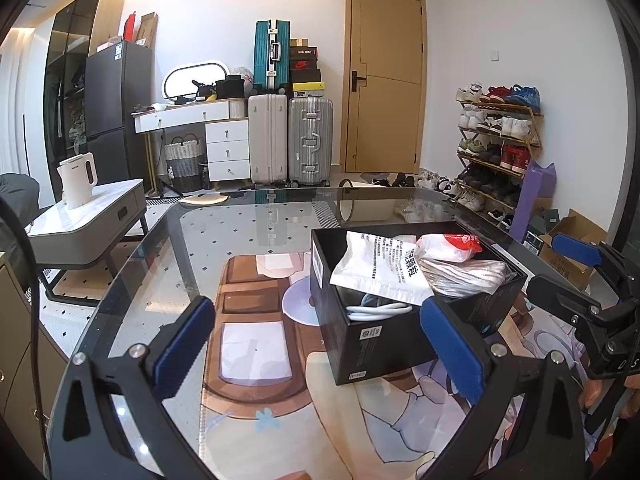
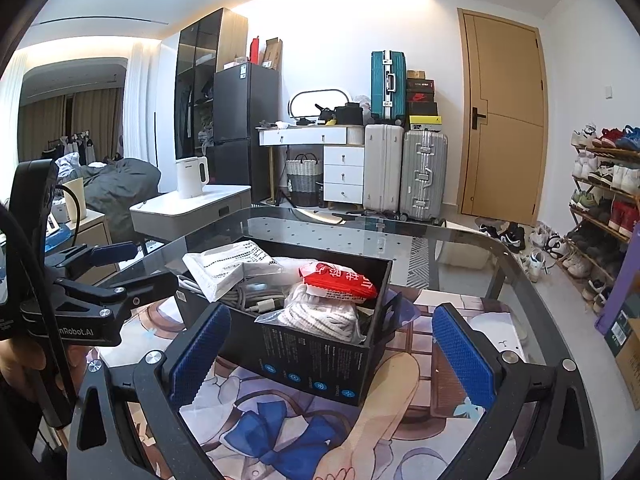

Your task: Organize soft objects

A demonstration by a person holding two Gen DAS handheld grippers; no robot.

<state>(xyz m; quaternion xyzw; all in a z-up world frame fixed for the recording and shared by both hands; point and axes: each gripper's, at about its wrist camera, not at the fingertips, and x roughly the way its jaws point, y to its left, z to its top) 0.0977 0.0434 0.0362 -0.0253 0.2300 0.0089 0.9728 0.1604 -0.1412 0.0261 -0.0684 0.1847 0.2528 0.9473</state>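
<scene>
Both wrist views low, close over glass table [image 1: 248,216], sharing black box [image 2: 312,360], facing door [image 1: 386,80].

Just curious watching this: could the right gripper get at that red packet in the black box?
Probably yes: the red packet lies on top in the open black box, and the right gripper is open with nothing between.

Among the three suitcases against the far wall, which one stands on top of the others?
The teal suitcase. It stands upright on the white suitcase, while the white one and the silver suitcase stand on the floor side by side.

Glossy glass table [image 1: 224,216], matt black cardboard box [image 2: 308,356], crinkly plastic packets [image 1: 380,268]
</scene>
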